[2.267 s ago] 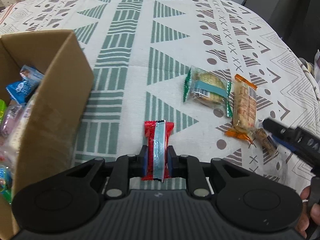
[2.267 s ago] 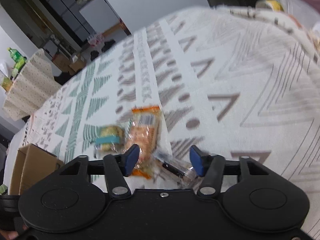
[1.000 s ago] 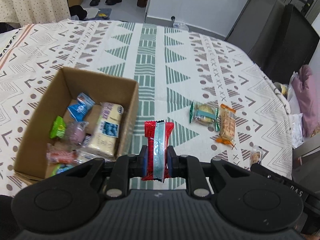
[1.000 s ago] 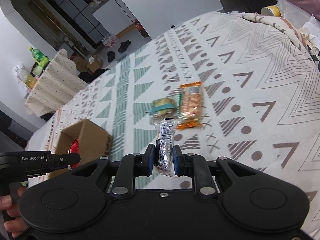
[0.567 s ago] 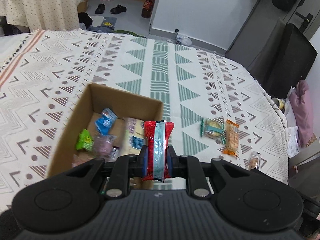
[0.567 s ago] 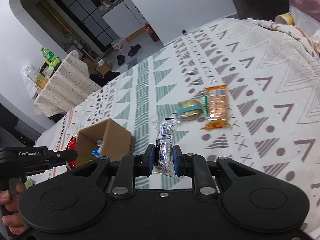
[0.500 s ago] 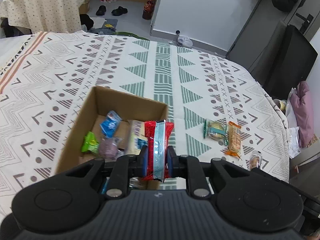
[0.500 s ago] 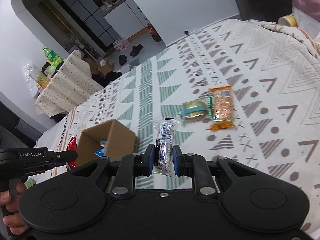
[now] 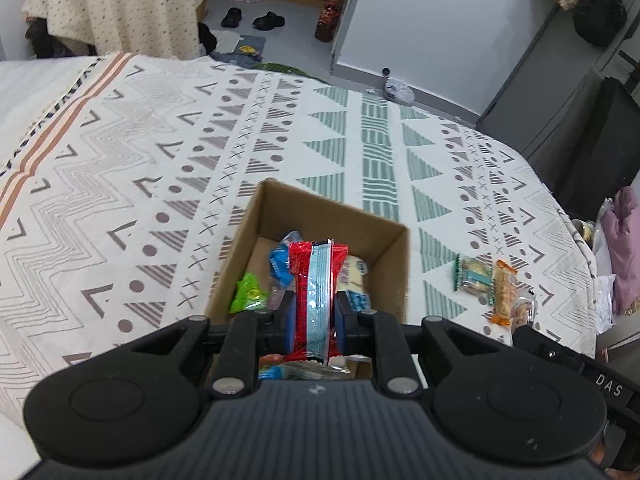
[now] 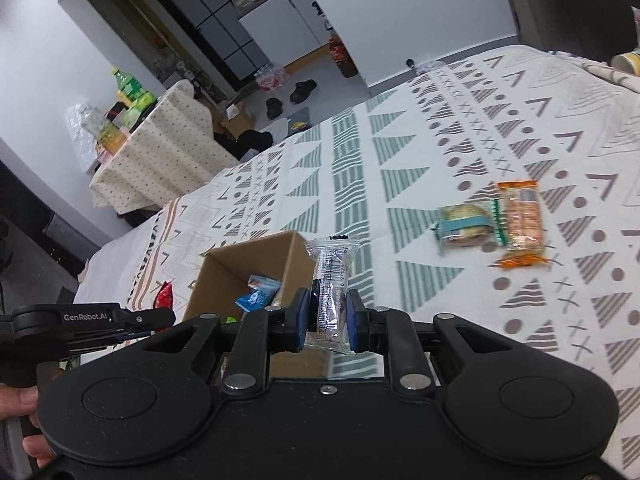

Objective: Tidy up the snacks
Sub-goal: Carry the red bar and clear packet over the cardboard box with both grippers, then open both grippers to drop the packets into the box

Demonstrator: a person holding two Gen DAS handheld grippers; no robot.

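My left gripper [image 9: 314, 316] is shut on a red snack packet [image 9: 316, 280] with a pale blue stripe, held above the open cardboard box [image 9: 256, 224]. Several snacks lie inside the box, among them a green packet [image 9: 248, 294] and a blue one [image 9: 280, 266]. My right gripper [image 10: 328, 318] is shut on a clear wrapped snack [image 10: 330, 280], high over the table to the right of the box [image 10: 298, 256]. A green-edged cracker packet [image 10: 464, 222] and an orange bar [image 10: 520, 220] lie side by side on the cloth further right.
A patterned tablecloth [image 9: 160, 168] covers the table. The left gripper's body [image 10: 80, 324] and a hand [image 10: 24, 400] show at the left of the right wrist view. A dark chair [image 9: 592, 140] stands at the table's far right edge, and pink cloth [image 9: 624, 248] lies beside it.
Both grippers rose from the table holding their snacks. The left one carried the red packet leftward until it came over the box; the right one closed on the clear snack and followed towards the box.
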